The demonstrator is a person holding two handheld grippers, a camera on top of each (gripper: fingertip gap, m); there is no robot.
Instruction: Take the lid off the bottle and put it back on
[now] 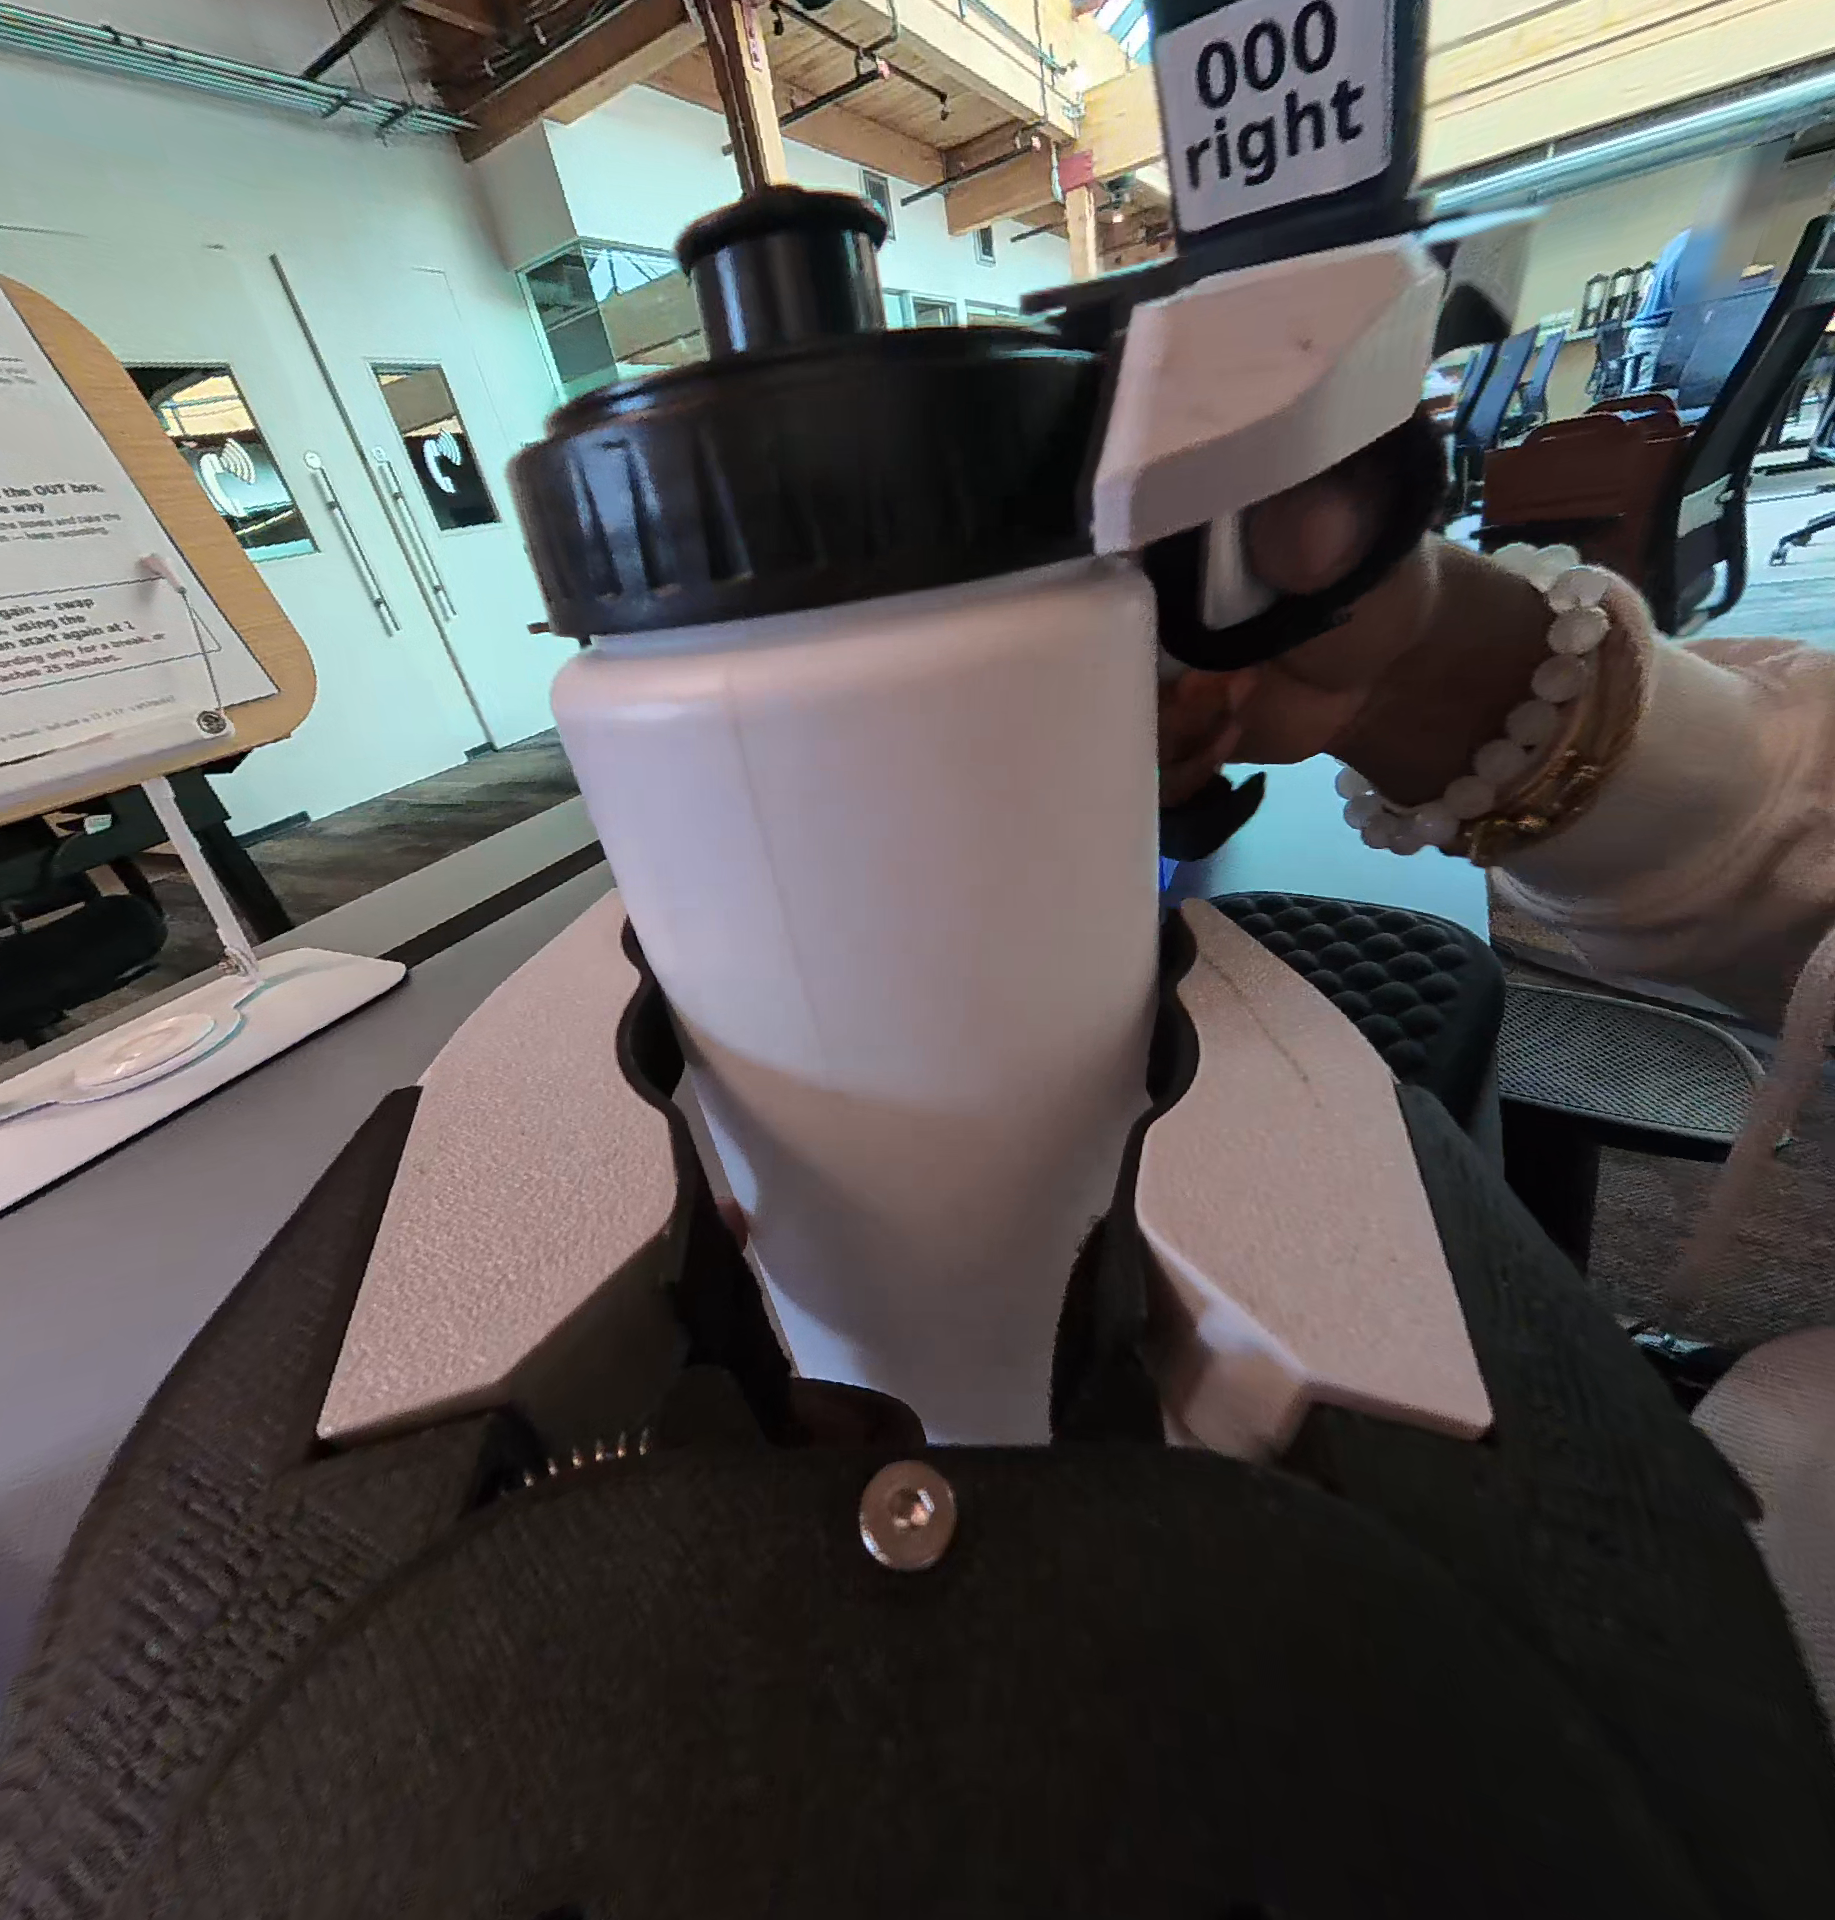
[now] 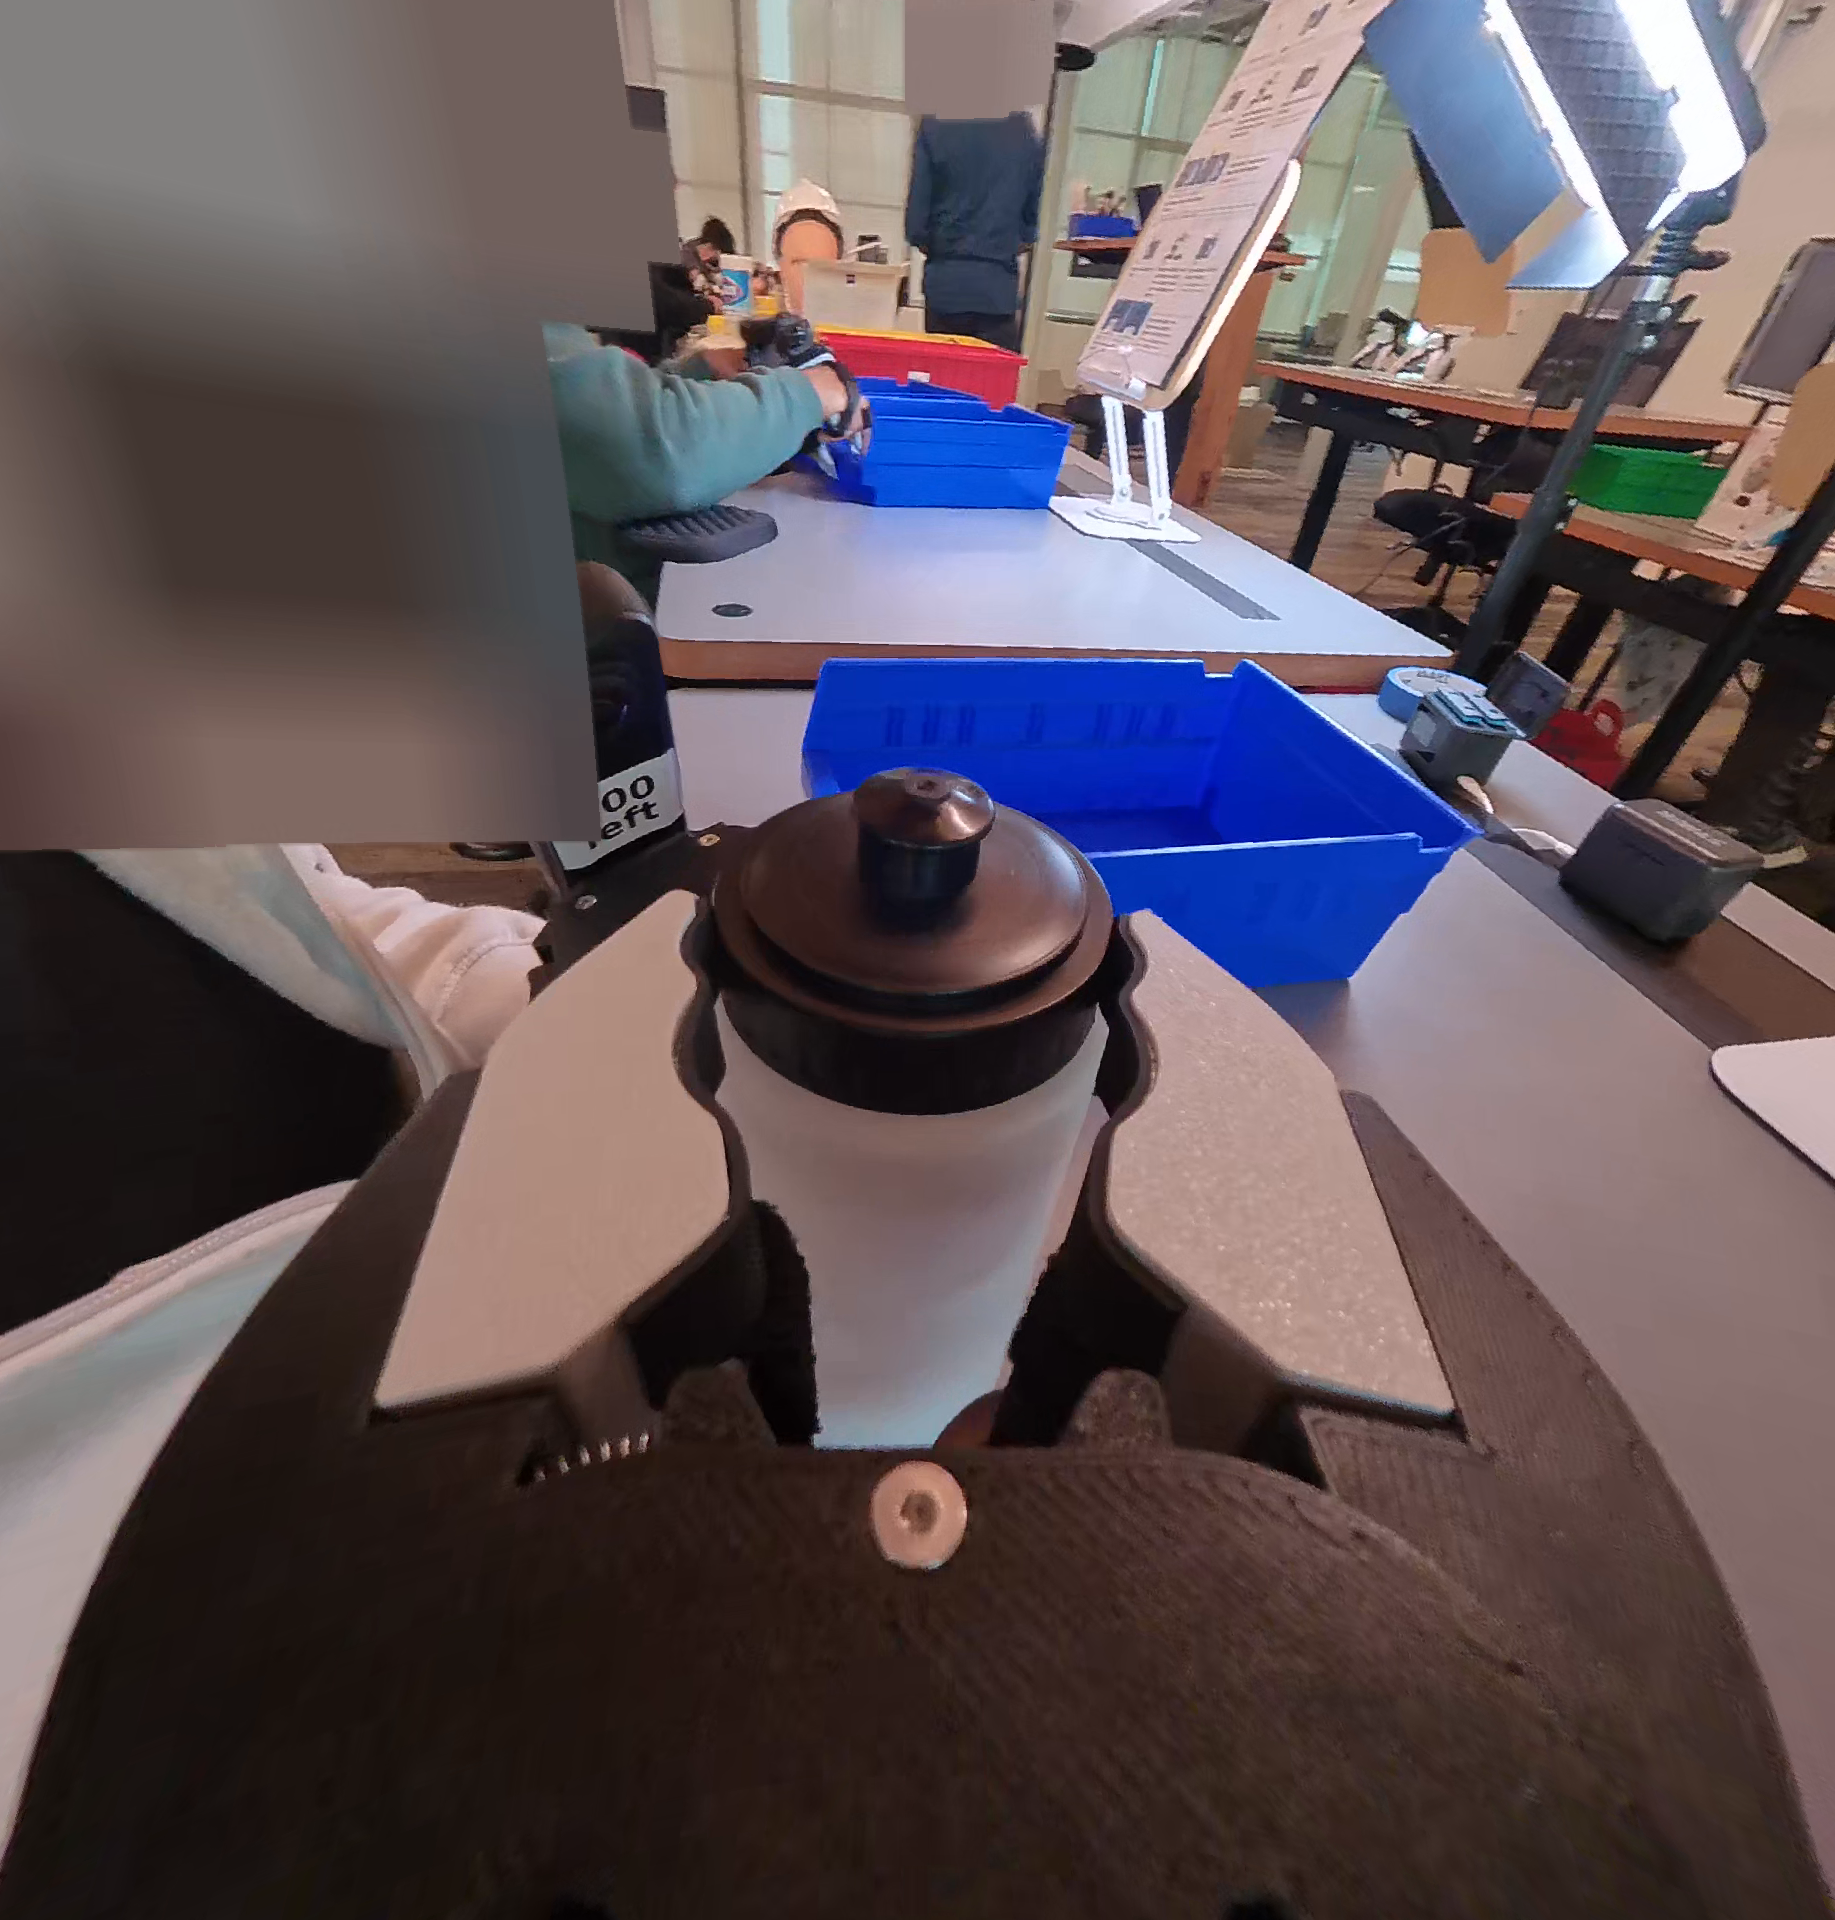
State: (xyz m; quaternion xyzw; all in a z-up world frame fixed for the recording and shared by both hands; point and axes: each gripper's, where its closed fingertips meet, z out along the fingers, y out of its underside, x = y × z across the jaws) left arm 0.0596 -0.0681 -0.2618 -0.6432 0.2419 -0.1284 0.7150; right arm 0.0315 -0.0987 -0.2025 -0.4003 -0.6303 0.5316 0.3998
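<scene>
The white squeeze bottle (image 1: 871, 935) is filling the centre of the left wrist view, standing roughly upright with its black screw lid (image 1: 809, 488) still seated on the neck and the pull spout (image 1: 783, 265) sticking up above it. The left gripper (image 1: 897, 997) is clamping the bottle's body, its two pale fingers pressing the white wall from either side, low in the frame. In the right wrist view the same lid (image 2: 908, 956) is sitting at mid-frame, and the right gripper (image 2: 908, 997) is closing its fingertips around the lid's ribbed skirt and the bottle's shoulder (image 2: 913, 1195); contact looks real on both sides, though how firmly it is biting I cannot tell.

The step in hand appears to be turning the lid. To do it well, the right tongs should be gripping the ribbed band only, not the soft white shoulder below, or the body will be twisting along with the cap. The left tongs should be squeezing hard enough to stop rotation without collapsing the pliable wall. Keeping the twist axis in line with the spout should be sparing the threads.

Beyond the bottle, toward the upper right of the right wrist view, an open blue plastic bin (image 2: 1152, 790) is resting on the grey table (image 2: 1515, 1122).
</scene>
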